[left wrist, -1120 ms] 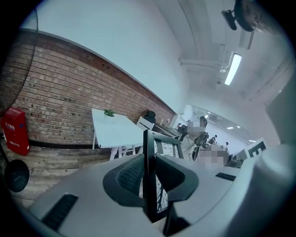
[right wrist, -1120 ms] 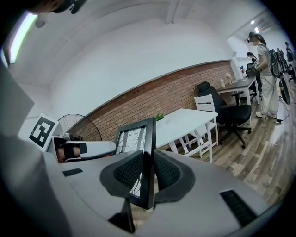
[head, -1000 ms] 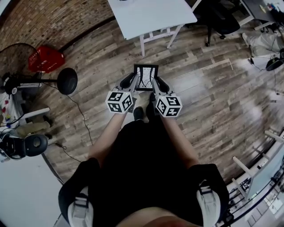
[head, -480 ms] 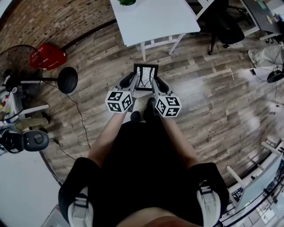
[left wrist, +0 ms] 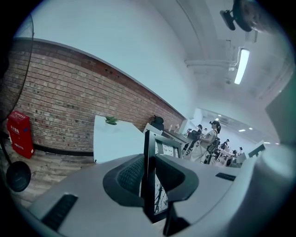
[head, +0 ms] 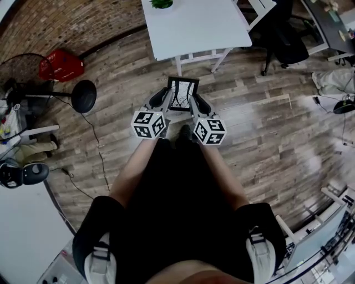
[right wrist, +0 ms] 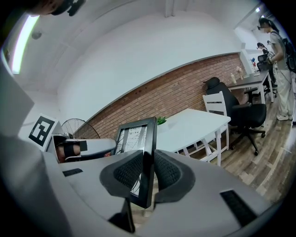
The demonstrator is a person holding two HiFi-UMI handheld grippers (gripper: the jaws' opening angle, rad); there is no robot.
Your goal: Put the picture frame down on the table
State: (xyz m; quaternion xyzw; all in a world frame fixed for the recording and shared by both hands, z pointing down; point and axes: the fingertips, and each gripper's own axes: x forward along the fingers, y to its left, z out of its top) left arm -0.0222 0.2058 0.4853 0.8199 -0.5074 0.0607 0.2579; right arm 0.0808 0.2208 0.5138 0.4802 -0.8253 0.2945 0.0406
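A black picture frame (head: 182, 94) with a white print of dark branches hangs over the wooden floor, held from both sides. My left gripper (head: 165, 100) is shut on its left edge, and my right gripper (head: 196, 101) is shut on its right edge. In the left gripper view the picture frame (left wrist: 159, 176) stands edge-on between the jaws of the left gripper (left wrist: 149, 178). The right gripper view shows the picture frame (right wrist: 138, 152) clamped in the right gripper (right wrist: 147, 173). The white table (head: 194, 25) lies ahead, a short way beyond the frame.
A small green plant (head: 161, 4) sits at the table's far left. A black office chair (head: 285, 39) stands right of the table. A red basket (head: 61, 65), a round black fan base (head: 84, 96) and a cable lie on the floor at left. A person (right wrist: 276, 55) stands far right.
The table has drawn nearer and more of it shows, with the plant now in view. Both grippers keep the same hold on the frame.
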